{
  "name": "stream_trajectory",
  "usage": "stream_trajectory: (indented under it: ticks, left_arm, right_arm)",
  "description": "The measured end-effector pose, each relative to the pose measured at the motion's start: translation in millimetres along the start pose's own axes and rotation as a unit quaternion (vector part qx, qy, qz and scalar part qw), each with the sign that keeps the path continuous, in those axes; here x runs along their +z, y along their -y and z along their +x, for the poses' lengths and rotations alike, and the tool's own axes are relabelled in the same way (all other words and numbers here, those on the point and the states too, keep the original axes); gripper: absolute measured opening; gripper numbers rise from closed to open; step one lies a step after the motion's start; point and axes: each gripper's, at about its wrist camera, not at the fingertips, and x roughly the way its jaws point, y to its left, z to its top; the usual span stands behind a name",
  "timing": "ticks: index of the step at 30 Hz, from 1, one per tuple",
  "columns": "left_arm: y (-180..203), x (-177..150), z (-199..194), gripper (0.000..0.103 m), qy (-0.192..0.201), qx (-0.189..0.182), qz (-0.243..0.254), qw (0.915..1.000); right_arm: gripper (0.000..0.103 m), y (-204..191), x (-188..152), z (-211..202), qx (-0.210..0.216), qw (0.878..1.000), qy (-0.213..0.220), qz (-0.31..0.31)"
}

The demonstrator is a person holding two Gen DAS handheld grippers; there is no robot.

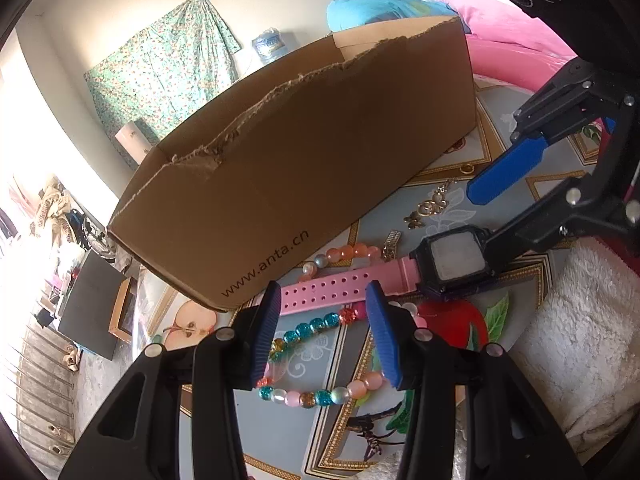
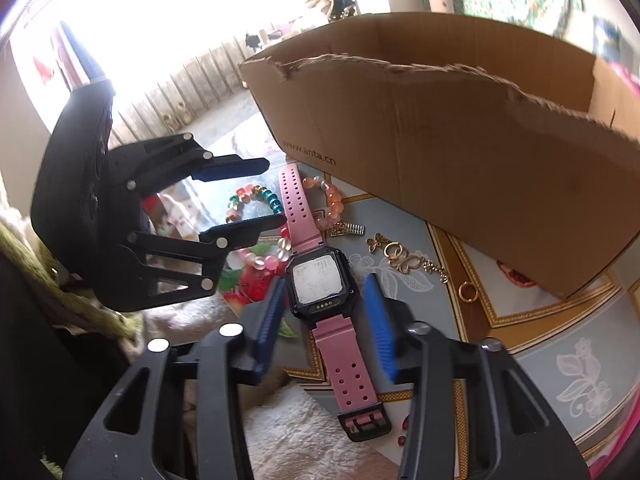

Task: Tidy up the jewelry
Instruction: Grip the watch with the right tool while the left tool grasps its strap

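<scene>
A pink-strapped watch with a black square face lies flat on the patterned tablecloth; it also shows in the right wrist view. My left gripper is open, its blue fingers on either side of the strap's holed end. My right gripper is open around the watch face and also shows in the left wrist view. A multicolour bead bracelet and an orange bead bracelet lie beside the strap. A gold butterfly chain and a gold ring lie near the box.
A torn open cardboard box marked anta.cn stands just behind the jewelry; it also shows in the right wrist view. A white fluffy towel lies at the table's edge. Pink and blue bedding is behind the box.
</scene>
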Motion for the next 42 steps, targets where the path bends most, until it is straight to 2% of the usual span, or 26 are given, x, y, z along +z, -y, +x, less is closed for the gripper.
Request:
stream_trajectory:
  ticks: [3,7,9,11,14,18,23,27,31,38,39,42]
  left_arm:
    - [0,-4,0,0.043,-0.005,-0.003,-0.007,1.0]
    - [1,-10,-1,0.043,-0.008,-0.007,-0.016,0.9998]
    - [2,-11,-2,0.043,-0.007,-0.008,-0.019,0.9998]
    - [1,-8,-1,0.043,-0.006,-0.008,-0.02,0.9997]
    - [-1,-9,1,0.043,-0.004,-0.009,-0.023,0.9997]
    - [0,-9,0,0.043,0.004,-0.01,-0.018,0.9998]
    - [1,-5,1,0.043,0.011,-0.012,-0.005,0.9998]
    - [1,-2,3,0.043,0.013,-0.013,0.002,0.9998]
    - [5,0,4,0.043,0.014,-0.011,0.011,0.9998]
    - [-2,-2,3,0.043,0.01,0.003,0.013,0.9999]
    - [-3,-3,3,0.039,0.01,0.004,0.011,0.9999]
    - [-7,-2,1,0.019,0.002,-0.013,-0.004,0.9999]
  right_arm:
    - [0.052,-11,-1,10,-0.031,0.999,-0.013,-0.039]
    - [0.052,-31,-3,30,-0.09,0.99,-0.033,-0.104]
    - [0.052,-37,-3,33,-0.096,0.988,-0.031,-0.121]
    - [0.041,-35,0,34,-0.096,0.989,-0.031,-0.112]
    - [0.041,-21,4,33,-0.063,0.994,-0.038,-0.075]
    - [0.041,8,8,28,0.015,0.999,-0.036,-0.006]
    - [0.041,32,11,25,0.101,0.992,-0.028,0.065]
    - [0.041,46,12,21,0.146,0.985,-0.021,0.091]
    - [0.041,49,17,19,0.165,0.982,-0.022,0.092]
    - [0.041,40,22,0,0.18,0.982,-0.027,0.058]
    - [0.041,39,22,-2,0.18,0.982,-0.029,0.052]
    - [0.041,41,21,-1,0.177,0.983,-0.032,0.044]
